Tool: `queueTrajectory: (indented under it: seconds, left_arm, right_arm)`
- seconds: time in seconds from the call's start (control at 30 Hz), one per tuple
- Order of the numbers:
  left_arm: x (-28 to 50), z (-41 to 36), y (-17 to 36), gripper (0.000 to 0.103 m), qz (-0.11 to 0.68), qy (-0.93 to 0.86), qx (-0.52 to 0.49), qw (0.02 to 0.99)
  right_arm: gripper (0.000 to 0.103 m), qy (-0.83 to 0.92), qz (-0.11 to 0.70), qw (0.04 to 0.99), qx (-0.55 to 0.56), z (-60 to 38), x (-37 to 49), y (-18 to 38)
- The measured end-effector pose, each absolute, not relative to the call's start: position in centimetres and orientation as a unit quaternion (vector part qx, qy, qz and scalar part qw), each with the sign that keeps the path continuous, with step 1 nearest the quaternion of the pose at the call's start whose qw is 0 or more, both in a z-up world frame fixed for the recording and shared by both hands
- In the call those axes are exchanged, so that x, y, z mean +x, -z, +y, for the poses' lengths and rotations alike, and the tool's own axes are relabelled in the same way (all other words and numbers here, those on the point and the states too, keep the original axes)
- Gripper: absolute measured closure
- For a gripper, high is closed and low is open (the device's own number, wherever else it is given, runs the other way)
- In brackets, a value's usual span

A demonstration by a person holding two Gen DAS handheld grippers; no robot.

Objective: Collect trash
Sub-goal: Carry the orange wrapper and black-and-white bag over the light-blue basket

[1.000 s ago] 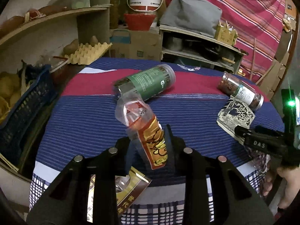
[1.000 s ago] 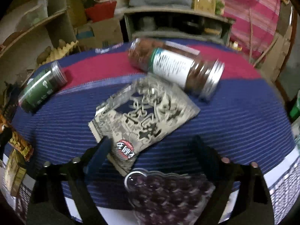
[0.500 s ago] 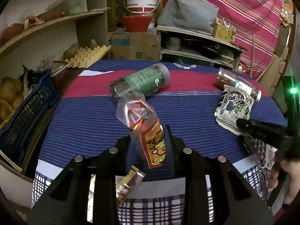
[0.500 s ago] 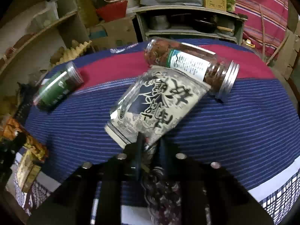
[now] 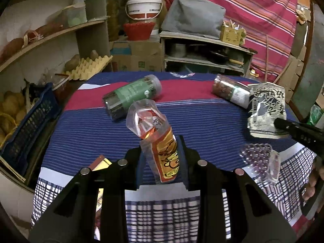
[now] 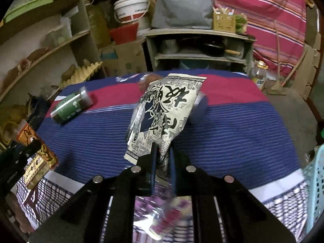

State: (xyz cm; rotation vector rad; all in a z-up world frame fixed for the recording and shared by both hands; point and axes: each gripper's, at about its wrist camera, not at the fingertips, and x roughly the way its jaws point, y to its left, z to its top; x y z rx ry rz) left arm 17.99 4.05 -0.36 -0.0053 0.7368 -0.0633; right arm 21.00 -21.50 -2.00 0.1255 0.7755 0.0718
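The left gripper (image 5: 161, 160) has its jaws clamped on an orange snack wrapper (image 5: 160, 141), lifted above the worktop (image 5: 202, 121). The right gripper (image 6: 162, 162) pinches a black-and-white packet (image 6: 162, 113) that hides most of the brown jar (image 5: 228, 90) behind it. A green jar (image 5: 131, 95) lies at 11 o'clock. A clear blister tray (image 5: 261, 160) overhangs the near edge.

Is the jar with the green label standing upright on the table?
No, the jar with the green label lies on its side on the striped cloth.
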Motion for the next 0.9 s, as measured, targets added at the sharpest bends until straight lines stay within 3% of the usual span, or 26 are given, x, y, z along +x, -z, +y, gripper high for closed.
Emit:
queueTrajectory:
  seconds: [0.9]
  left_arm:
    - [15.2,-13.5,-0.8,0.075,0.335,0.124,0.025,0.934]
  right_arm:
    - [0.091,0.046,0.302,0.95,0.056,-38.2,9.7,-0.9]
